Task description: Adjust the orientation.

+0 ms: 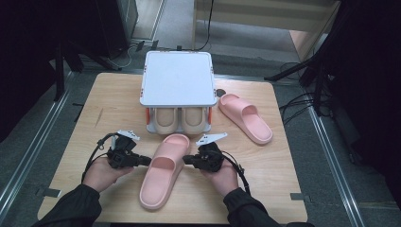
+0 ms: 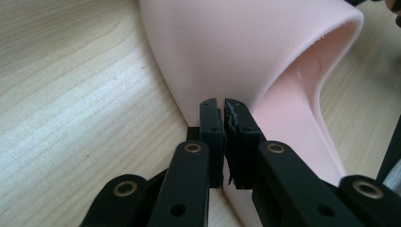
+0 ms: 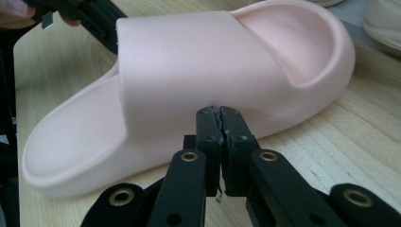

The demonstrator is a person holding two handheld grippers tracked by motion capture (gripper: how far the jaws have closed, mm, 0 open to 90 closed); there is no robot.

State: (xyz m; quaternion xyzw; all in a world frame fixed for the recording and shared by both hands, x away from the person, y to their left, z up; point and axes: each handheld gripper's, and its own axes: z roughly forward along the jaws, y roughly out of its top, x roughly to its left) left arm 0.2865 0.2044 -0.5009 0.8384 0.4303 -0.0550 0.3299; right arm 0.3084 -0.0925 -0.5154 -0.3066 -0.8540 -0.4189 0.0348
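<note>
You have a light wooden table (image 1: 118, 94) with rounded corners. Toward its far edge, at the middle, stands a white-topped rack (image 1: 177, 78) with a beige pair of shoes (image 1: 178, 120) tucked under its top. One pink slipper (image 1: 163, 172) lies near the near edge at the middle; the other pink slipper (image 1: 245, 117) lies toward the right edge, just beside the rack.

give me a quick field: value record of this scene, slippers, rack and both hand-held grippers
surface: wooden table
near slipper: pink slipper, lying flat between the two hands
far slipper: second pink slipper, right of the rack
rack: white-topped rack, beige pair underneath
left hand-held gripper: jaws shut, tips at the near slipper's left side
right hand-held gripper: jaws shut, tips at its right side
held: nothing between either pair of jaws
</note>
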